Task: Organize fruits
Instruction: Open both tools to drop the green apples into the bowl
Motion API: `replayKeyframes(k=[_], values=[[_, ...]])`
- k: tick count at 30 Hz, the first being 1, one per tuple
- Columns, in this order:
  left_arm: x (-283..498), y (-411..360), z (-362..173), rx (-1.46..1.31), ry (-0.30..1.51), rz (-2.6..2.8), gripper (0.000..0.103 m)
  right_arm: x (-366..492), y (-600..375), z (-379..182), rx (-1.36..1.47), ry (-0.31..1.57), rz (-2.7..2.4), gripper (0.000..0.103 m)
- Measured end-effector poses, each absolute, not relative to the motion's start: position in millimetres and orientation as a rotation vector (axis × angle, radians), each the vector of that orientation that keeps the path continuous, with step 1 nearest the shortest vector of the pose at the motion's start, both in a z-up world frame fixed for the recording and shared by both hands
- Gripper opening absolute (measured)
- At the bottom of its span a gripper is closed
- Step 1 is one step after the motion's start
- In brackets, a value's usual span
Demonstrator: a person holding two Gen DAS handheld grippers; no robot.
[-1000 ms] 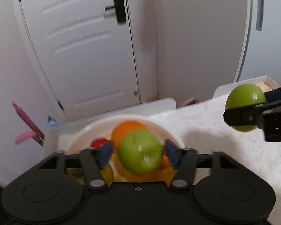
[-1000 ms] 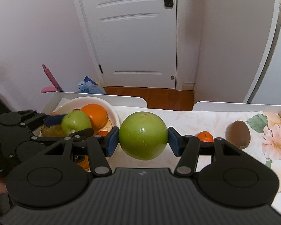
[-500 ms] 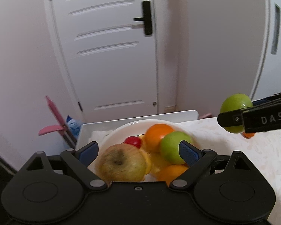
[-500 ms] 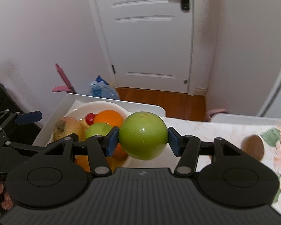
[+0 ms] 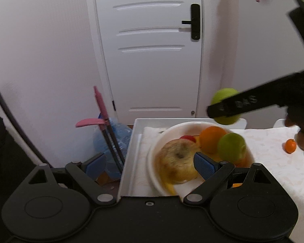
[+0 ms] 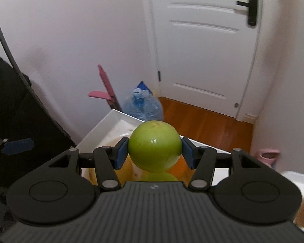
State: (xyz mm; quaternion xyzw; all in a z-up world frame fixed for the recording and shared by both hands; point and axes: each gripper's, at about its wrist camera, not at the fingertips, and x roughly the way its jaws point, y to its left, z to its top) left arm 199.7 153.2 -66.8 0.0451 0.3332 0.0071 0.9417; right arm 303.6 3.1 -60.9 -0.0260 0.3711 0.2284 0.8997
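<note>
We see the round white bowl at the surface's left edge holding a brownish apple, an orange, a green apple. Right tongs grip a round green fruit above it; left tongs wide, holding nothing.

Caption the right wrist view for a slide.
Right gripper holds a green apple above the white fruit bowl.

Both wrist views look down, close, sharing the bowl.

A table covered with a pale patterned cloth carries a white tray holding a bowl of fruit; a small orange lies nearby.
</note>
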Motion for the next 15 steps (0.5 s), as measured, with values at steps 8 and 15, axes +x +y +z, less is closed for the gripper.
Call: replayKeyframes(k=[8,15], values=[[200,169,-74,0.09,0.697,0.026,0.095,334,48,-88,-0.088,0.813,0.5,0.071],[204,177,-79,0.082,0.709,0.018,0.095,345,66,-105,-0.112,0.844,0.496,0.071]])
